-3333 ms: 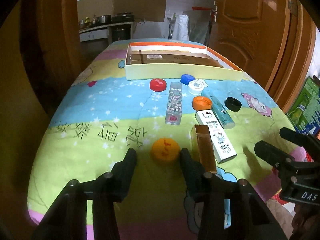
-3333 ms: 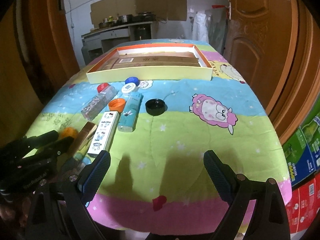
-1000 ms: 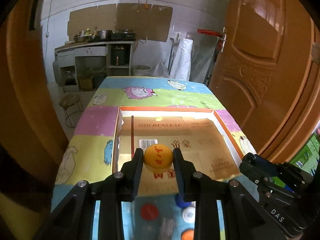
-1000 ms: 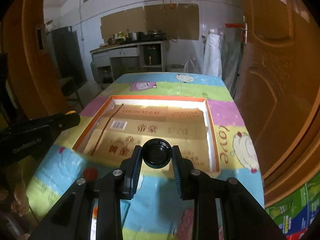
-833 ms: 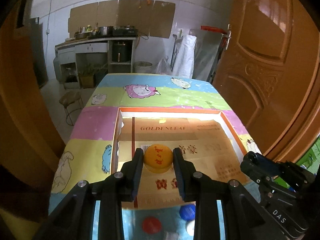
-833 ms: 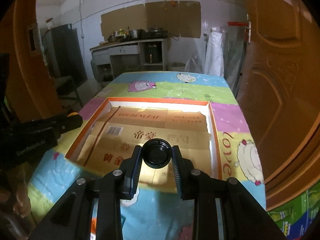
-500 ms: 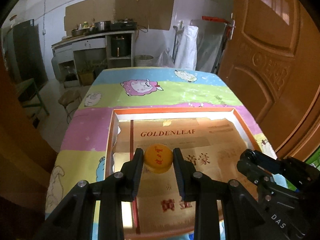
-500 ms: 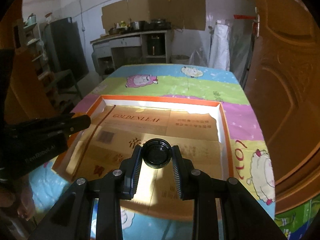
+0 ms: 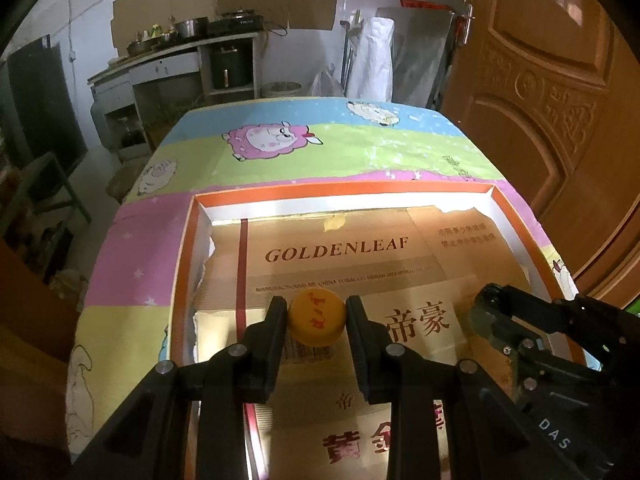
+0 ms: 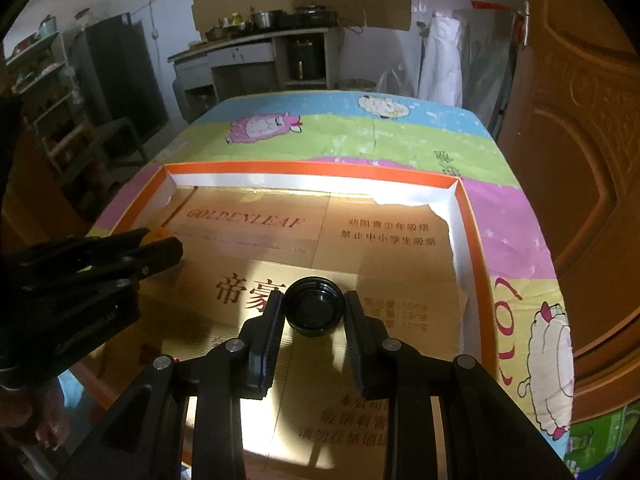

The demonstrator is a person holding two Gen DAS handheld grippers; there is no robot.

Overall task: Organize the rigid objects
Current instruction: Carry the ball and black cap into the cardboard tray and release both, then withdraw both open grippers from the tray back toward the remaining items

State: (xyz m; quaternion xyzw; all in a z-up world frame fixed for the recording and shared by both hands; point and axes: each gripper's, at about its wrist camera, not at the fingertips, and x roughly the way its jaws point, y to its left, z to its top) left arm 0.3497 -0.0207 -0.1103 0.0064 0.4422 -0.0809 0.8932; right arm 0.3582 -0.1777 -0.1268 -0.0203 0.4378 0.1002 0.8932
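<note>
We see the scene from two fisheye cameras, one on each hand-held gripper, both looking forward and steeply down along their fingers, close above the orange-rimmed box [image 9: 516, 208] on the bench [image 9: 360, 148]. Both face the bench's far edge and the kitchen counter [image 10: 256, 46] beyond. They share the box's cardboard floor, its far wall and the door; each also catches the other hand-held gripper at its side.

tray [image 9: 182, 264]: on the table [image 9: 132, 248], toward its near end
cardboard [image 9: 340, 256]: flat inside the tray
cap [image 9: 317, 317]: over the tray's left half
lid [image 10: 314, 307]: over its right half, beside the cap
</note>
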